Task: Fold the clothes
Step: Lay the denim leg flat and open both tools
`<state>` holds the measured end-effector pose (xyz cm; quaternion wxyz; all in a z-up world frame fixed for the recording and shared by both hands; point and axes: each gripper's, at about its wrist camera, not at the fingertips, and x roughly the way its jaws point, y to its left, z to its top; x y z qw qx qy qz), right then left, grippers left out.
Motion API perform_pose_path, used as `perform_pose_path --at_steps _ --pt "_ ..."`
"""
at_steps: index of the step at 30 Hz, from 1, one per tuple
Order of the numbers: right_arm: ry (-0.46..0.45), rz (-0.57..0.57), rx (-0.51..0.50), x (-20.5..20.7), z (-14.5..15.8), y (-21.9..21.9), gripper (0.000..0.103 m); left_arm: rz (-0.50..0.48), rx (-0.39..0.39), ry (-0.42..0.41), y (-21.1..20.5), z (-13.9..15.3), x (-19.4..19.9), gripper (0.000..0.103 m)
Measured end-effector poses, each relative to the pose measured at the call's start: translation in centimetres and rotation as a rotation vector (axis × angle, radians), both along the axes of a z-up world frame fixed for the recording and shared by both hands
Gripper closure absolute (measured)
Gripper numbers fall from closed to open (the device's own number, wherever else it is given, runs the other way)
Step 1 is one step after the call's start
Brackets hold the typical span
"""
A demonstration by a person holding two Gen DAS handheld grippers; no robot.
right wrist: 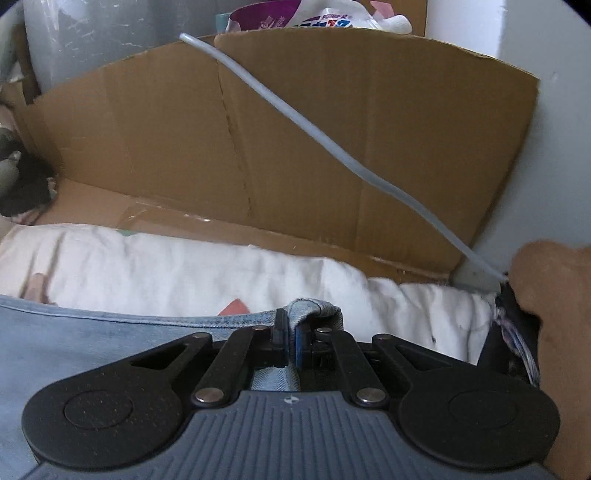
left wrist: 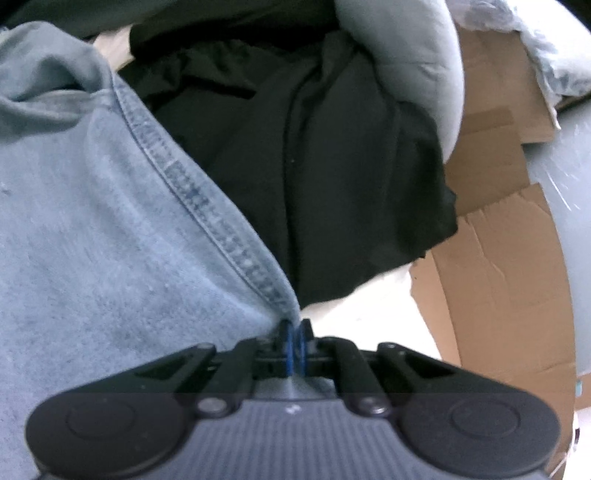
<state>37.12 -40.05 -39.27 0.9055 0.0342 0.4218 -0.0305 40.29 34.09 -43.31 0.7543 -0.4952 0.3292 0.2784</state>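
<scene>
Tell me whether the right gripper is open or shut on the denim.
Shut on it. The right gripper has its fingers pressed together with a bunched fold of the denim garment pinched between them, over the white bedding.

Flattened cardboard propped at 12 o'clock in right wrist view, pale tube running diagonally across it toward 4 o'clock. Printed plastic packaging behind top edge. Same cardboard at 3 o'clock in left wrist view.
</scene>
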Motion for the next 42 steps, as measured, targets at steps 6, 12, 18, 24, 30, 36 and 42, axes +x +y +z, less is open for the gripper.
perform_pose_path --at_steps 6,12,18,24,30,36,42 --pt "0.102 -0.021 -0.048 3.0 -1.9 0.8 0.099 -0.068 0.020 0.026 0.6 -0.2 0.5 0.094" --pt "0.057 -0.060 0.031 1.7 -0.3 0.9 0.064 -0.052 0.071 0.023 -0.4 3.4 -1.7 0.070" --pt "0.019 -0.162 0.121 -2.6 1.6 -0.3 0.059 -0.112 0.119 0.007 -5.7 5.9 -5.4 0.067" --pt "0.020 -0.167 0.154 -7.9 2.4 -0.1 0.059 -0.148 0.120 0.049 -7.8 7.4 -10.4 0.067" --pt "0.054 -0.198 0.206 -12.9 2.2 0.2 0.059 -0.179 0.130 0.140 -11.1 8.3 -16.2 0.066" --pt "0.071 -0.284 0.314 -15.3 0.3 -0.4 0.059 -0.224 0.161 0.253 -11.8 8.5 -17.3 0.063" --pt "0.130 -0.450 0.420 -15.6 -2.6 -1.4 0.044 -0.264 0.202 0.394 -12.3 8.6 -17.2 0.052"
